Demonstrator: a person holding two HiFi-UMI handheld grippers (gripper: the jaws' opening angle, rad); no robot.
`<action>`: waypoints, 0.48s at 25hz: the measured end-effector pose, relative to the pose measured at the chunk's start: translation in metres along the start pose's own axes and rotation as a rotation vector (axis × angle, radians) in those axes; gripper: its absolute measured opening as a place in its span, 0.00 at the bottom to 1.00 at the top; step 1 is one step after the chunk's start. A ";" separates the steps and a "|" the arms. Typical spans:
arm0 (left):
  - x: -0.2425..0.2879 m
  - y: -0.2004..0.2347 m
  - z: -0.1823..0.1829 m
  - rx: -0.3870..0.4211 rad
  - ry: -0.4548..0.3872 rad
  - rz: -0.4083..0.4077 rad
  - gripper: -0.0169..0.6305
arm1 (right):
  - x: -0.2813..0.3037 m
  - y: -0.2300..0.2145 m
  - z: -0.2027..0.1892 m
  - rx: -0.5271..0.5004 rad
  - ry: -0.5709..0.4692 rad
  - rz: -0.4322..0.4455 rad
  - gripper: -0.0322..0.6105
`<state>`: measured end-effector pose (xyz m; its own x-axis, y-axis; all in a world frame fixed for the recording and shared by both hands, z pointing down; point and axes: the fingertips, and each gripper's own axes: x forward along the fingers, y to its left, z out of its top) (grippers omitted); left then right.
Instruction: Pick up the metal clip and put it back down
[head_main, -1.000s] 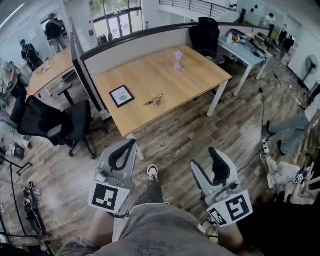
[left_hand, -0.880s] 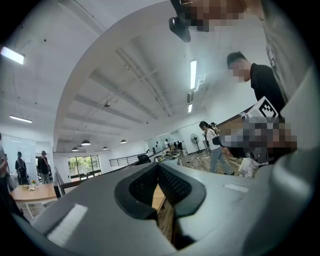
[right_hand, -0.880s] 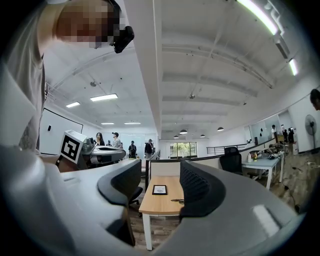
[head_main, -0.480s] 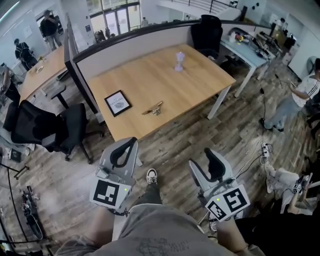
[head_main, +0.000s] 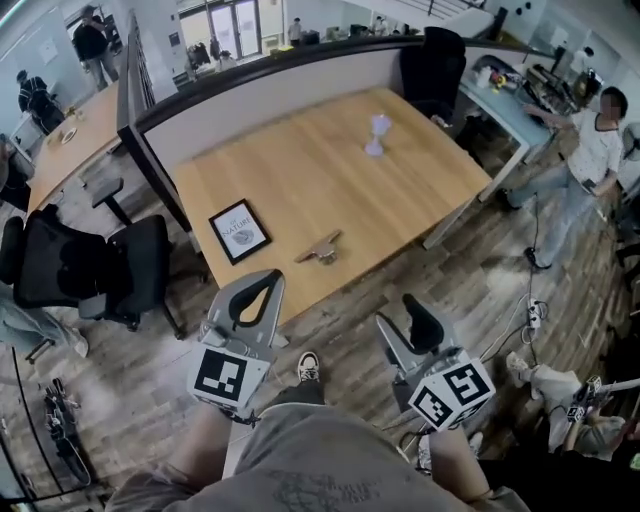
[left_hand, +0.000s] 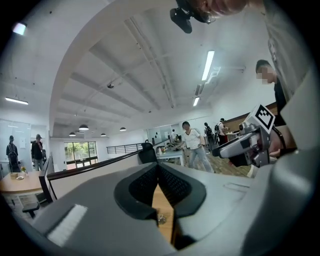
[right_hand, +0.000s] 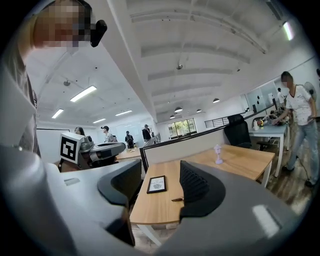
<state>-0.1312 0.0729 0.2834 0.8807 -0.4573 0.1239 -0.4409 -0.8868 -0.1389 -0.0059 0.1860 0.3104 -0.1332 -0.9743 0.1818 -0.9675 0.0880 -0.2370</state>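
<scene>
Head view gives me one desk (head_main: 300, 170) with three things on it: one metal clip (head_main: 322, 250) close to the near edge, one frame (head_main: 240, 231) just left of it, and one lilac figurine (head_main: 377, 135) towards the far right. I hold two grippers, both on the near side of the desk, well apart from the clip. My left gripper (head_main: 268, 282) has its jaws closed tip to tip on nothing. My right gripper (head_main: 397, 312) has its jaws wide apart and empty.
</scene>
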 end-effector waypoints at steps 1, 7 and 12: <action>0.010 0.012 -0.003 -0.002 0.008 -0.002 0.03 | 0.016 -0.005 0.001 0.009 0.010 0.001 0.40; 0.066 0.068 -0.027 0.004 0.024 -0.033 0.03 | 0.103 -0.029 -0.003 0.065 0.065 0.011 0.40; 0.097 0.095 -0.054 -0.023 0.051 -0.043 0.03 | 0.154 -0.044 -0.021 0.132 0.131 0.026 0.40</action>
<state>-0.0972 -0.0589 0.3356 0.8893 -0.4207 0.1793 -0.4069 -0.9069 -0.1097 0.0116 0.0365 0.3694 -0.1930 -0.9358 0.2949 -0.9280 0.0764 -0.3648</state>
